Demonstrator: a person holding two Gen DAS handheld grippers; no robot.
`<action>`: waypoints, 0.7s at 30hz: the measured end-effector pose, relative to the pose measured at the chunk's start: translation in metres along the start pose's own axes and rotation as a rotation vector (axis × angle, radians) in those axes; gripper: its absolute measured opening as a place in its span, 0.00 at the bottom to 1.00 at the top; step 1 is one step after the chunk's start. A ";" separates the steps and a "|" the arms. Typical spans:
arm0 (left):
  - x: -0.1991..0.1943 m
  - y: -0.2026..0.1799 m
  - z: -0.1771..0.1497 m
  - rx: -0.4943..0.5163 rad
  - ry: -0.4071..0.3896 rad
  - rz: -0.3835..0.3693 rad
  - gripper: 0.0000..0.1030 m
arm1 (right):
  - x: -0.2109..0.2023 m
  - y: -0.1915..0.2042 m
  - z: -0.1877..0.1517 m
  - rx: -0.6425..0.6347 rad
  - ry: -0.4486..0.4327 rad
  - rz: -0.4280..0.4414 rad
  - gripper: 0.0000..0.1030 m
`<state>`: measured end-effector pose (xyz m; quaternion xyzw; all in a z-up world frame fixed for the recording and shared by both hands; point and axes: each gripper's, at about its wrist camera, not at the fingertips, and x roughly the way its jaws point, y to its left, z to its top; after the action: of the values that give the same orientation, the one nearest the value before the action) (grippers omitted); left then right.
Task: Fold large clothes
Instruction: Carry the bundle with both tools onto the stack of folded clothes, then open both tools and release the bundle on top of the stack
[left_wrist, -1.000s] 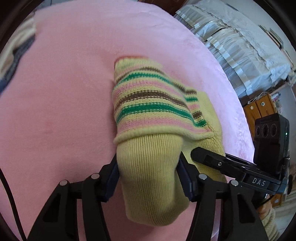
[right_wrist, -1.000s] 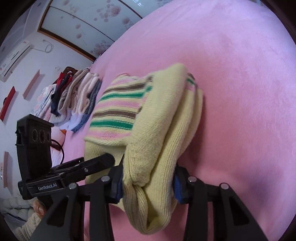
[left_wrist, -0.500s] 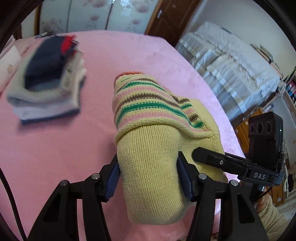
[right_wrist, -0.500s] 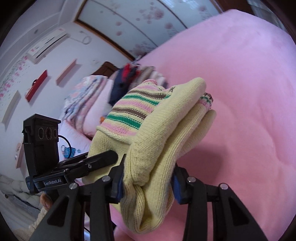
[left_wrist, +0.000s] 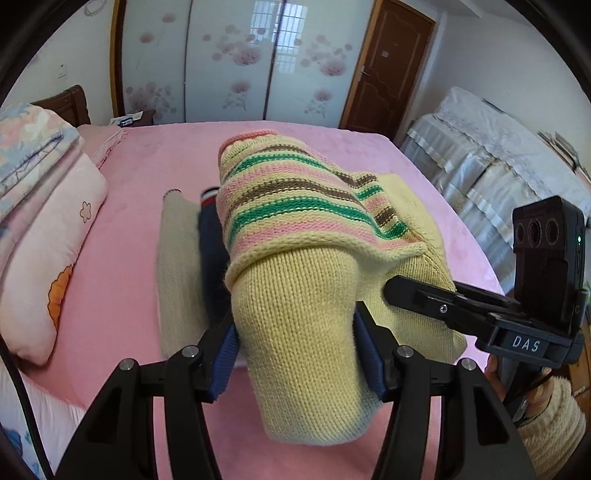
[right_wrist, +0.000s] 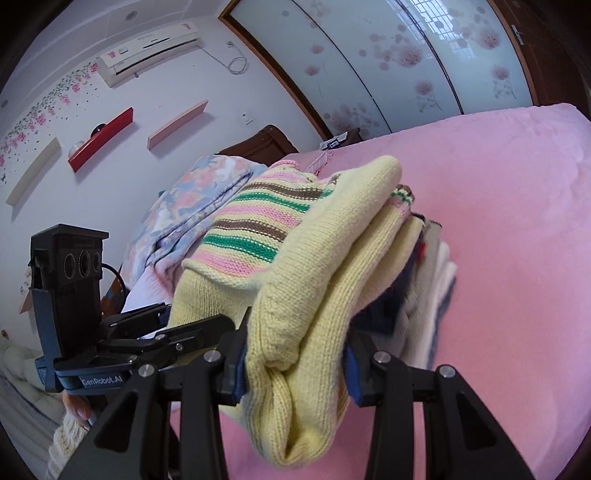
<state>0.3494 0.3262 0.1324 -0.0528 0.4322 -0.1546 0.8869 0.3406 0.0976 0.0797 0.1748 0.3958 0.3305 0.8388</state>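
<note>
coarse ribbed-knit wool sweater (left_wrist: 303, 280), plush matt pink bedspread (left_wrist: 140, 206), glossy wooden door (left_wrist: 384, 70)

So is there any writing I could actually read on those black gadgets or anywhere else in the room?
"DAS": white letters on the right gripper's black body, seen from the left wrist.
"GenRobot.AI": on the left gripper's body, seen from the right wrist.
Air conditioner: small badges, too small to read.
Striped yellow sweater: no text showing.

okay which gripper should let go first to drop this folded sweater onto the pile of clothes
Probably right. The right gripper clamps the sweater end overlapping the pile; the left gripper grips the end beside it.
</note>
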 end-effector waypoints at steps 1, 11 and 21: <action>0.009 0.011 0.010 -0.008 -0.005 0.004 0.55 | 0.016 -0.003 0.010 0.012 -0.005 -0.004 0.39; 0.159 0.095 0.034 -0.134 0.090 0.134 0.84 | 0.152 -0.067 0.035 0.052 0.090 -0.149 0.40; 0.156 0.096 0.020 -0.199 0.012 0.170 0.98 | 0.138 -0.069 0.025 0.015 0.093 -0.204 0.50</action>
<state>0.4776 0.3666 0.0058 -0.1029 0.4536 -0.0352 0.8846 0.4533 0.1434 -0.0187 0.1247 0.4524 0.2482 0.8474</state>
